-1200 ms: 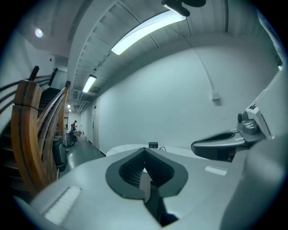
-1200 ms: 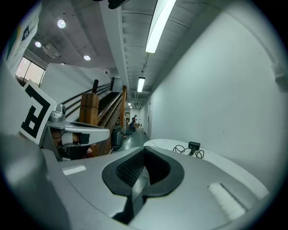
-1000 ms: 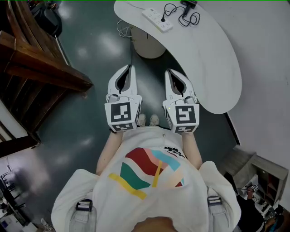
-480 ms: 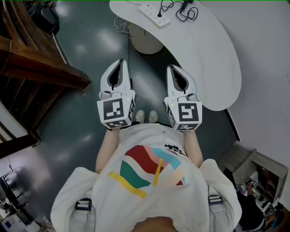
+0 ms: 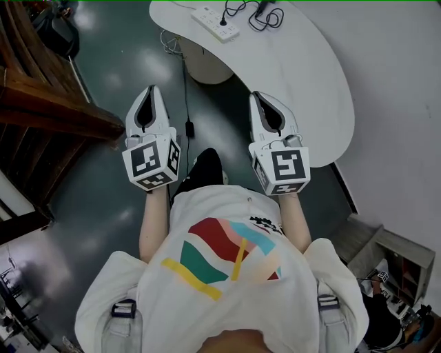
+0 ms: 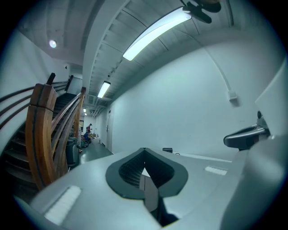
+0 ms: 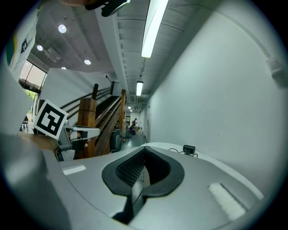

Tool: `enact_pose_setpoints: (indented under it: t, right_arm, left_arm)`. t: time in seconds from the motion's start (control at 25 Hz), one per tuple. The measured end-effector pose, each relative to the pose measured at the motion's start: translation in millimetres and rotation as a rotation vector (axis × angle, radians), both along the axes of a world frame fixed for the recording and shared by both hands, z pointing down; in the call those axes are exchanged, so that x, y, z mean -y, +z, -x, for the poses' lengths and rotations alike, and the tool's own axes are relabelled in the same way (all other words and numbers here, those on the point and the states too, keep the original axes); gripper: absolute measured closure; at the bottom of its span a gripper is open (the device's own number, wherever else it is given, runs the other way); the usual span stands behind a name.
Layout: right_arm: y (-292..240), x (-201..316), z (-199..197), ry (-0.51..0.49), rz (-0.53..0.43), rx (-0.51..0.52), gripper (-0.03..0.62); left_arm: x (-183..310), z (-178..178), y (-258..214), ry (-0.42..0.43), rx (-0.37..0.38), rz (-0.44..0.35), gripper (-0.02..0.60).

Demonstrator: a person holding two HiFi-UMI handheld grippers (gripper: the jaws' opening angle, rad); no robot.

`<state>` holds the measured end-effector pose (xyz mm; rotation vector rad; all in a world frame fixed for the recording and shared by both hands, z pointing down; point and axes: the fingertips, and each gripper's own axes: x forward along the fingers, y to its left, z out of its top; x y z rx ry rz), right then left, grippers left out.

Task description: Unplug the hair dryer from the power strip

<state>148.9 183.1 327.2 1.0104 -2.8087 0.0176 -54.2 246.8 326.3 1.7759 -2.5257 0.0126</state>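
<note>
Head view looks straight down on a person in a white shirt holding both tools out level over a dark shiny floor, short of the curved white table. The left gripper is fully closed with nothing in it; in its own view the two jaws meet flat against each other. Same deal with the right gripper: jaws pressed together, empty, hanging just beside the table's near edge. The power strip sits way up at the far end of the table, well apart from both grippers, and there's a black plug in it. The black cord loops off to the right toward a dark thing that the top edge cuts off, so I can't tell much about the hair dryer itself. Another thin cable drops from the table down to the floor between the grippers. A wooden staircase fills the left side.
</note>
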Motion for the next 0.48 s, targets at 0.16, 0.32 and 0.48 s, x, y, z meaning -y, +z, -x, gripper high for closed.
enact_pose_setpoints:
  t: [0.16, 0.32, 0.48]
  right_arm:
    - [-7, 4, 4, -0.027, -0.04, -0.008, 0.58]
    - [-9, 16, 15, -0.047, -0.048, 0.001, 0.58]
    - [-10, 39, 27, -0.03, -0.068, 0.001, 0.58]
  left_arm:
    - [10, -5, -3, 0.008, 0.006, -0.013, 0.583]
    - [32, -7, -3, 0.041, 0.02, -0.022, 0.581]
    - [65, -4, 3, 0.085, 0.019, -0.024, 0.581]
